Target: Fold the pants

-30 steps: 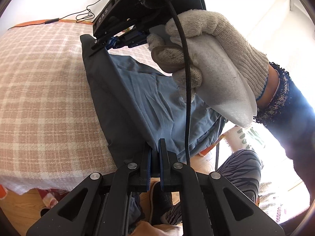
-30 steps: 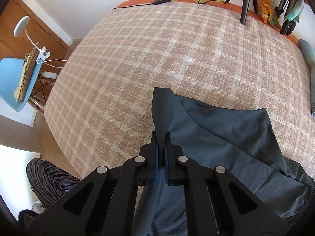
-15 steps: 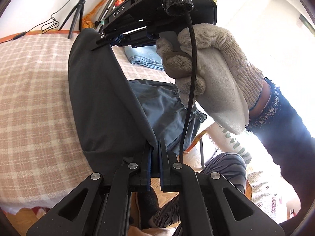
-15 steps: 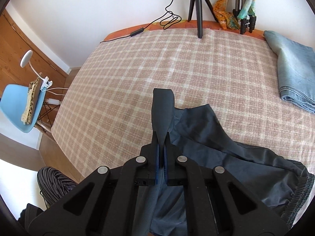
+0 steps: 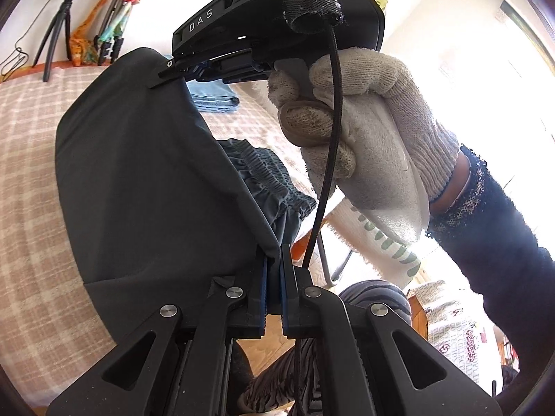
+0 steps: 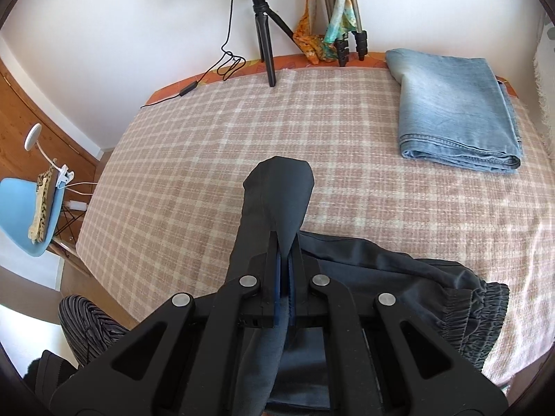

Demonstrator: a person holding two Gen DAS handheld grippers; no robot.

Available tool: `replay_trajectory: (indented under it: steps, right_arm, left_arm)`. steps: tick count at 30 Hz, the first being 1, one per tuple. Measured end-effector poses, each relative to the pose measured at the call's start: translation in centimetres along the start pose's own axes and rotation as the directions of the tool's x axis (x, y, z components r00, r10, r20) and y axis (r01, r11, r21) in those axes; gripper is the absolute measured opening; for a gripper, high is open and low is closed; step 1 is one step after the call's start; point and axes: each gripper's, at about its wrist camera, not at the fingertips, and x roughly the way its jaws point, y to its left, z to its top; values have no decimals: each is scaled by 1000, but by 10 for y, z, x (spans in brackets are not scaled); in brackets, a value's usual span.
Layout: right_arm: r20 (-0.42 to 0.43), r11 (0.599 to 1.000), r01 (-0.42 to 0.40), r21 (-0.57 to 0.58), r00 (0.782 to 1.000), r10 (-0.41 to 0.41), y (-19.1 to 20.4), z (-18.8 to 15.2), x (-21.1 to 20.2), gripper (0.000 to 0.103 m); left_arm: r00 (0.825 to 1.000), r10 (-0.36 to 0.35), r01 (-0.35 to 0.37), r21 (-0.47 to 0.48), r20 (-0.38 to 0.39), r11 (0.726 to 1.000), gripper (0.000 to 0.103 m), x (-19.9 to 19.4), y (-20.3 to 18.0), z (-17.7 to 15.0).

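Both tools have lifted and carried the dark pants (image 6: 399,277) farther across the plaid bed (image 6: 208,159), so the folded jeans (image 6: 454,111) and ring-light tripod (image 6: 263,34) now show beyond them. Left tool (image 5: 272,260) is pressed together on a pinch of the fabric; right tool (image 6: 287,242) likewise clamps a fold that pokes up toward 12 o'clock. In the left view the raised edge runs taut between the tools, from 6 toward 11 o'clock. Pants' elastic waistband (image 6: 485,308) lies on the bed at 4 o'clock. A gloved hand (image 5: 364,131) grips the right tool.
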Motion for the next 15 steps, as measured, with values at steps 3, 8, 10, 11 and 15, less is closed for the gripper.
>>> replay_trajectory:
  steps: [3, 8, 10, 11, 15]
  right_arm:
    - [-1, 1000, 19, 16, 1000, -19, -21, -5, -6, 4]
    - [-1, 998, 45, 50, 999, -45, -54, -11, -16, 4]
    - [-1, 997, 55, 58, 998, -55, -66, -13, -19, 4]
    - [-2, 996, 61, 60, 998, -61, -71, -14, -21, 4]
    - [-5, 995, 81, 66, 997, -81, -92, -14, -26, 4]
  left_arm:
    - [1000, -23, 23, 8, -20, 1000, 4, 16, -5, 6]
    - [997, -63, 64, 18, -54, 998, 4, 44, -15, 14]
    - [995, -78, 80, 23, -64, 997, 4, 55, -20, 18]
    - [994, -86, 88, 24, -68, 996, 4, 60, -21, 21]
    - [991, -110, 113, 30, -82, 993, 4, 77, -28, 30]
